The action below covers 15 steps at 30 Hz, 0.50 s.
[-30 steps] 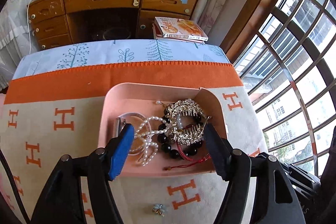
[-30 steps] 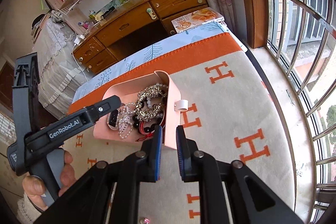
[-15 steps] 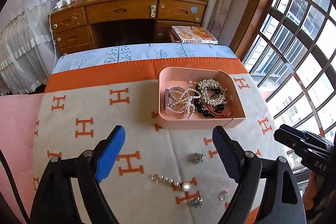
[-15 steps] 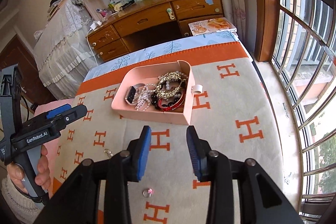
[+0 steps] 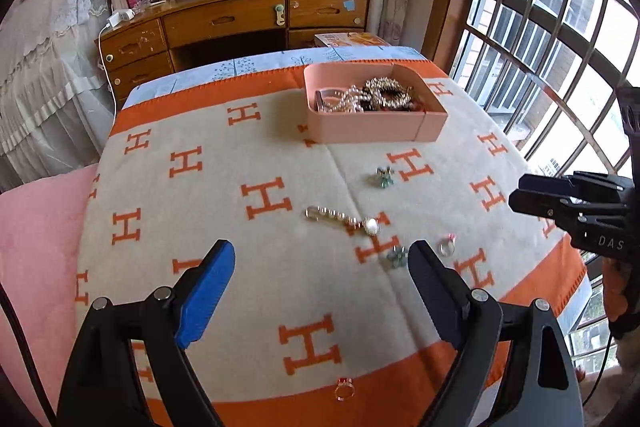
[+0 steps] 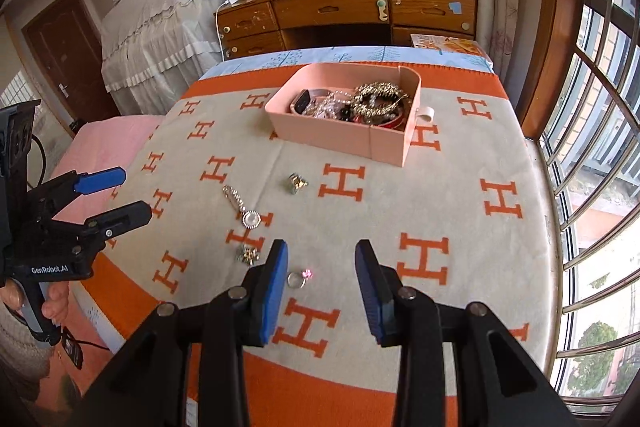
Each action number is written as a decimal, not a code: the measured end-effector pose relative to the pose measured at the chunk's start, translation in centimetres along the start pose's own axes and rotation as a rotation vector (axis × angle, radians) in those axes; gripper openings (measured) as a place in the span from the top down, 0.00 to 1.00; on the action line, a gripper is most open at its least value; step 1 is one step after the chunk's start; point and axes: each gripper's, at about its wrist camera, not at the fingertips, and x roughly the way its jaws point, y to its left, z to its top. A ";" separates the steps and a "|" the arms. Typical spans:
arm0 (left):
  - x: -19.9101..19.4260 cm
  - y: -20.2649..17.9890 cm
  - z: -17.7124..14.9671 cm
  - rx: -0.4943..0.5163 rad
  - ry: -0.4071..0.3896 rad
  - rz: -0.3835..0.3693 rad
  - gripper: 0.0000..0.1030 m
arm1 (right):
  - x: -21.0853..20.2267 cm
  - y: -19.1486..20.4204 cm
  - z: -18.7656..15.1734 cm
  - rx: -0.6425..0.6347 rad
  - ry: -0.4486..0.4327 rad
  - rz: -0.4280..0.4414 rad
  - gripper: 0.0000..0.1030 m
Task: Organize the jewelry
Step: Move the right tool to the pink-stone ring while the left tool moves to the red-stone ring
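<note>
A pink tray (image 5: pixel 372 127) (image 6: pixel 320 137) full of bracelets, pearls and a watch sits at the far side of the H-patterned blanket. Loose pieces lie nearer: a pearl pendant chain (image 5: pixel 344 219) (image 6: pixel 242 205), a green stud (image 5: pixel 384 177) (image 6: pixel 297 183), a second stud (image 5: pixel 397 255) (image 6: pixel 247 254), a pink-stone ring (image 5: pixel 446 246) (image 6: pixel 298 279) and a red-stone ring (image 5: pixel 344 389). My left gripper (image 5: pixel 320 275) is open and empty above the blanket's near part. My right gripper (image 6: pixel 321 269) is open and empty, just behind the pink-stone ring.
A white ring-like piece (image 6: pixel 424 113) lies right of the tray. A wooden desk (image 5: pixel 240 19) stands behind the bed, a window with bars (image 5: pixel 560 47) to the right, and a pink mat (image 5: pixel 36 227) to the left.
Both grippers pulled back from the tray toward the near edge. The right gripper opened from nearly shut. The loose jewelry came into view.
</note>
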 end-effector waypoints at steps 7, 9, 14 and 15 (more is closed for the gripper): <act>0.0 -1.6 -7.7 0.040 0.043 0.027 0.16 | 0.9 2.1 -4.3 -0.059 -0.017 -0.046 0.66; 0.2 -1.8 -9.0 0.030 0.050 0.030 0.17 | 1.0 2.7 -5.3 -0.075 -0.027 -0.054 0.66; 0.9 -1.8 -10.4 -0.043 0.058 0.032 0.39 | 1.5 3.4 -6.8 -0.092 -0.047 -0.078 0.66; 1.3 -1.7 -10.5 -0.061 0.069 0.030 0.47 | 1.6 3.4 -7.0 -0.091 -0.047 -0.079 0.66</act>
